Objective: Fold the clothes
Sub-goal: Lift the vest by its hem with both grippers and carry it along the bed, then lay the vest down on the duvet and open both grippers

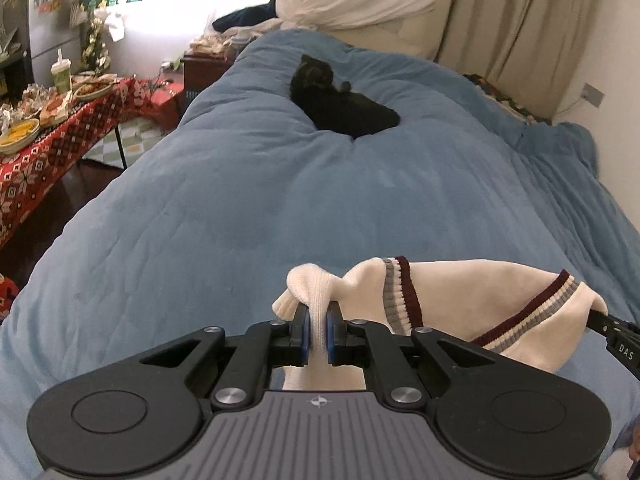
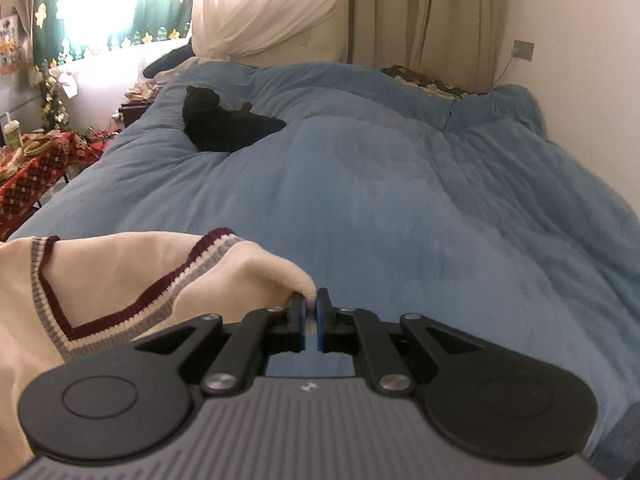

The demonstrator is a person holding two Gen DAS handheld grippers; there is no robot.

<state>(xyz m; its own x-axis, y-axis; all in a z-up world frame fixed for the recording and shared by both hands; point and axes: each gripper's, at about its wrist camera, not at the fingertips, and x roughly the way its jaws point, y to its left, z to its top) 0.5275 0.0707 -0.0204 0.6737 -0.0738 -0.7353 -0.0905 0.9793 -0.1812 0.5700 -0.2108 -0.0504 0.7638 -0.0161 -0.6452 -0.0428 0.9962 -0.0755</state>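
Note:
A cream knitted sweater (image 1: 472, 300) with a maroon, white and grey striped V-neck hangs stretched between both grippers above the blue duvet. My left gripper (image 1: 318, 322) is shut on a bunched ribbed fold at the sweater's left shoulder. In the right wrist view, the same sweater (image 2: 120, 276) spreads to the left, and my right gripper (image 2: 312, 312) is shut on its right shoulder tip. The right gripper's black finger (image 1: 612, 326) shows at the far right edge of the left wrist view, touching the cloth. The sweater's lower part is hidden below the grippers.
The blue duvet (image 1: 280, 184) covers a wide bed. A black cat (image 1: 340, 100) lies near the head of the bed. A low table with a red patterned cloth (image 1: 52, 144) and dishes stands left. Curtains (image 1: 520, 16) and a wall bound the right side.

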